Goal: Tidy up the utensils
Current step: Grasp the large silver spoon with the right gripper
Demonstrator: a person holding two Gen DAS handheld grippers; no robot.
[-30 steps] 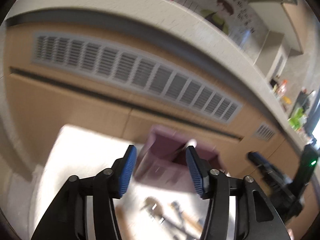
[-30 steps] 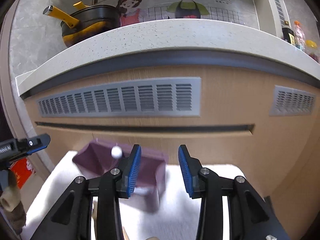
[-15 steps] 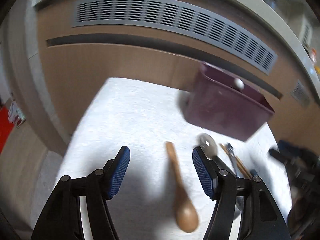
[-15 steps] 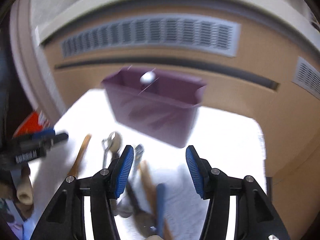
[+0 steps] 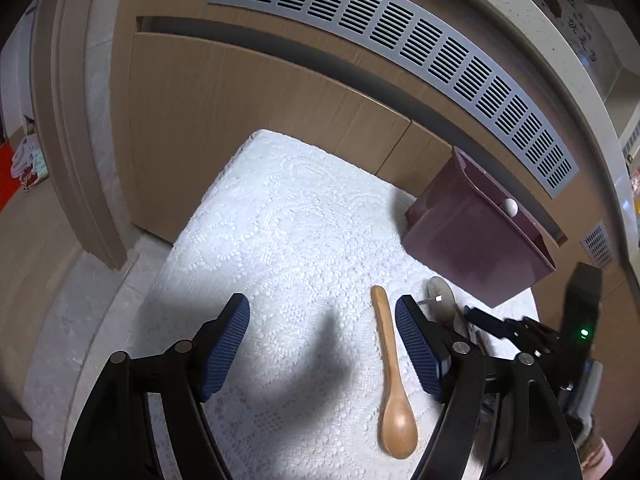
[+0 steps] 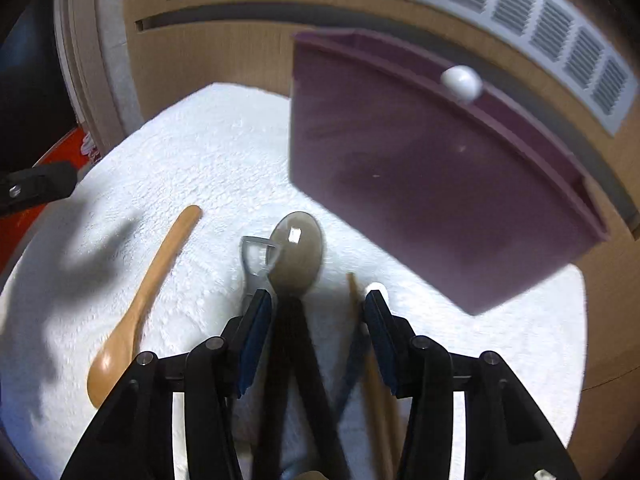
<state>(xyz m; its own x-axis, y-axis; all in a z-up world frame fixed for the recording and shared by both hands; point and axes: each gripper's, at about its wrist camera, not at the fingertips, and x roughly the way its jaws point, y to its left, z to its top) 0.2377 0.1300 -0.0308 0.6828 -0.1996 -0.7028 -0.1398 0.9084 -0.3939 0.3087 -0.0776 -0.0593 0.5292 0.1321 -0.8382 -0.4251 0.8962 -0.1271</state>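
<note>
Covering the low table, a white lace cloth (image 5: 304, 240) spreads in front of tan cabinet doors (image 5: 248, 120) with a long grey vent grille (image 5: 400, 36) above them. A purple plastic bin (image 6: 420, 184) stands on the far right part of the cloth, close to the cabinet, with a small white ball (image 6: 461, 80) at its back rim.

The left gripper (image 5: 322, 350) hangs over bare cloth with its jaws wide; they have just been opening, and nothing is gripped. The wooden spoon (image 5: 390, 376) lies flat just inside its right-hand finger, bowl toward the camera, handle pointing at the bin.

The right gripper (image 6: 318, 334) stands over the cluster of utensils near the bin, jaws at a middling gap after just closing a little. A dark-handled metal spoon (image 6: 297, 254) runs between the fingers, bowl toward the bin, but the pads do not press on it. A wooden stick (image 6: 362, 320), perhaps a chopstick, lies by the right-hand finger, and a small metal loop-ended tool (image 6: 252, 256) lies touching the spoon bowl's left side.
</note>
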